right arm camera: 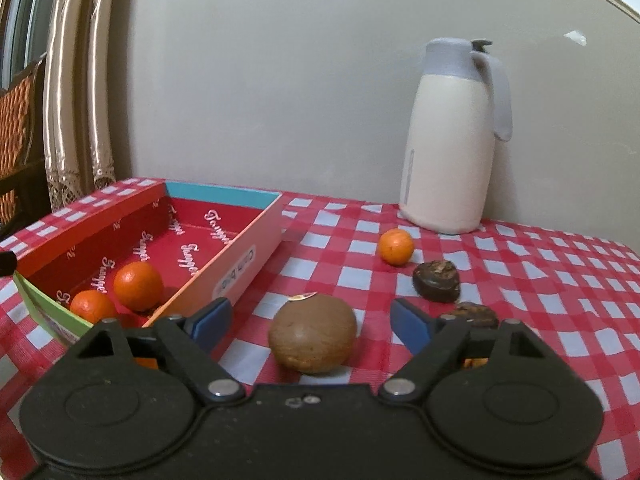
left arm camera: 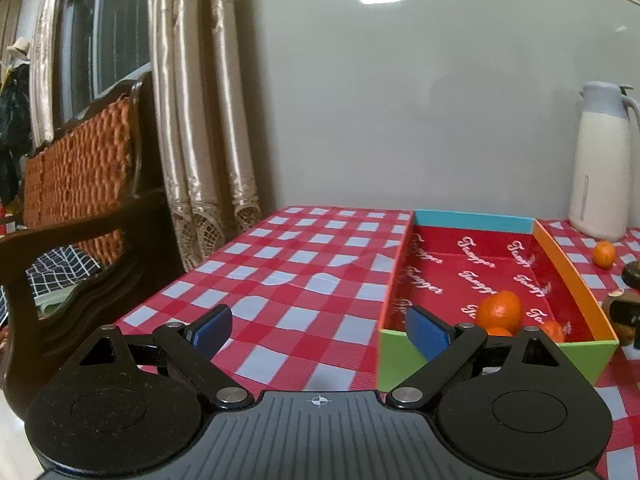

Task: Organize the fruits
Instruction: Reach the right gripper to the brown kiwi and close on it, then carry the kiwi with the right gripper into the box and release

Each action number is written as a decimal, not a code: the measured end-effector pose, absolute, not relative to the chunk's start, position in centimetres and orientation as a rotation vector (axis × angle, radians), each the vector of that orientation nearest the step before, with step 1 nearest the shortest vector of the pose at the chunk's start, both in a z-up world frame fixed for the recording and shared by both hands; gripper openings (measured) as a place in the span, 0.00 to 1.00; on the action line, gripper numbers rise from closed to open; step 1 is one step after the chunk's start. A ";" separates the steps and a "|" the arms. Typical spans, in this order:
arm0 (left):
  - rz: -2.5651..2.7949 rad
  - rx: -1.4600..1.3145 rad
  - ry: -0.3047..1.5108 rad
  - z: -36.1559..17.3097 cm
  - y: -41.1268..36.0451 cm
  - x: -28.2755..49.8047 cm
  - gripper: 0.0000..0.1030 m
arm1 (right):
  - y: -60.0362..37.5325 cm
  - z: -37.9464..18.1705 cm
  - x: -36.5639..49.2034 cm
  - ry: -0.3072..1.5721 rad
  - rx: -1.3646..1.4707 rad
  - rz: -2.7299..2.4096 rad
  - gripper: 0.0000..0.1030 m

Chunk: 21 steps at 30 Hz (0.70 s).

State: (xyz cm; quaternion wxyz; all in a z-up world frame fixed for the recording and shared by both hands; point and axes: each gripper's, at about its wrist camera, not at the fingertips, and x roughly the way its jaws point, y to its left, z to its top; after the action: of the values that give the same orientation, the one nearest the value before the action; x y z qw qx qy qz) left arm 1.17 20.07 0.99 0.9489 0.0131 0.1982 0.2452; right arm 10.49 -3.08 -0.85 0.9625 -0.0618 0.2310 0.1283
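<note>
A coloured cardboard box [left arm camera: 572, 276] with a red printed inside lies on the checked tablecloth and holds small oranges [left arm camera: 500, 310]. In the right wrist view the box [right arm camera: 240, 264] is at left with two oranges [right arm camera: 138, 286] in it. A round brown fruit [right arm camera: 313, 333] lies on the cloth between the fingers of my open right gripper [right arm camera: 310, 322], untouched. A loose orange [right arm camera: 395, 247] and two dark wrinkled fruits [right arm camera: 437, 281] lie beyond it. My left gripper [left arm camera: 318, 330] is open and empty, beside the box's near left corner.
A white thermos jug [right arm camera: 452, 140] stands at the back against the wall; it also shows in the left wrist view [left arm camera: 602, 160]. A wooden chair [left arm camera: 80, 200] and curtains [left arm camera: 200, 120] stand left of the table. The table edge runs along the left side.
</note>
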 end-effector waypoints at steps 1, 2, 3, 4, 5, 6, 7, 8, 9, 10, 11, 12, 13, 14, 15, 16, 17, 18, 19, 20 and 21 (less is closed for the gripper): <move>0.505 0.027 0.401 1.0 20.2 1.1 0.90 | -2.8 -1.0 10.7 0.474 -0.135 0.255 0.81; 0.510 0.027 0.399 1.0 20.4 1.0 0.90 | -2.7 -1.1 10.9 0.481 -0.144 0.249 0.80; 0.512 0.023 0.401 0.9 20.6 0.9 0.90 | -2.5 -1.3 11.2 0.489 -0.151 0.241 0.80; 0.514 0.021 0.403 0.9 20.8 0.9 0.90 | -2.4 -1.4 11.5 0.498 -0.155 0.235 0.79; 0.516 0.020 0.405 0.9 21.0 0.8 0.90 | -2.3 -1.5 11.7 0.507 -0.157 0.230 0.77; 0.518 0.018 0.404 0.9 21.2 0.8 0.90 | -2.3 -1.7 11.9 0.514 -0.158 0.226 0.76; 0.520 0.016 0.404 0.9 21.3 0.7 0.90 | -2.3 -1.8 12.1 0.521 -0.159 0.221 0.75; 0.523 0.014 0.405 0.9 21.4 0.7 0.90 | -2.2 -1.9 12.3 0.526 -0.161 0.218 0.75; 0.523 0.014 0.405 0.9 21.5 0.7 0.90 | -2.1 -2.0 12.6 0.535 -0.164 0.216 0.74; 0.525 0.014 0.404 0.9 21.6 0.6 0.90 | -2.0 -2.1 12.8 0.545 -0.166 0.215 0.71; 0.526 0.014 0.404 0.9 21.6 0.6 0.90 | -2.0 -2.2 12.9 0.552 -0.166 0.216 0.67; 0.524 0.013 0.406 0.8 21.7 0.6 0.90 | -1.9 -2.3 13.1 0.563 -0.167 0.215 0.62; 0.522 0.014 0.409 0.8 21.7 0.6 0.90 | -1.9 -2.4 13.2 0.577 -0.166 0.219 0.54; 0.522 0.016 0.411 0.8 21.7 0.5 0.90 | -1.9 -2.4 13.2 0.577 -0.159 0.219 0.54; 0.522 0.018 0.410 0.9 21.7 0.5 0.90 | -2.0 -2.4 13.2 0.579 -0.153 0.218 0.54; 0.522 0.017 0.409 0.9 21.7 0.5 0.90 | -2.0 -2.4 13.1 0.579 -0.151 0.218 0.54; 0.523 0.017 0.409 0.9 21.7 0.5 0.90 | -2.0 -2.4 13.1 0.579 -0.148 0.218 0.54; 0.525 0.017 0.411 0.8 21.8 0.6 0.90 | -2.1 -2.3 13.1 0.580 -0.143 0.217 0.53; 0.526 0.017 0.412 0.8 21.8 0.6 0.90 | -2.1 -2.3 13.0 0.581 -0.140 0.217 0.53; 0.528 0.017 0.413 0.8 21.8 0.5 0.90 | -2.1 -2.3 13.0 0.581 -0.137 0.218 0.53; 0.531 0.018 0.415 0.8 21.9 0.5 0.90 | -2.1 -2.1 12.8 0.580 -0.133 0.220 0.53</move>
State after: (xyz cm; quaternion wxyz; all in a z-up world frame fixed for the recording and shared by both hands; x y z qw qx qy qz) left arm 0.49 21.86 0.79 0.9438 0.0088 0.2036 0.2604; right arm 12.85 -2.12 -2.14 0.9502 -0.0653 0.2850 0.1082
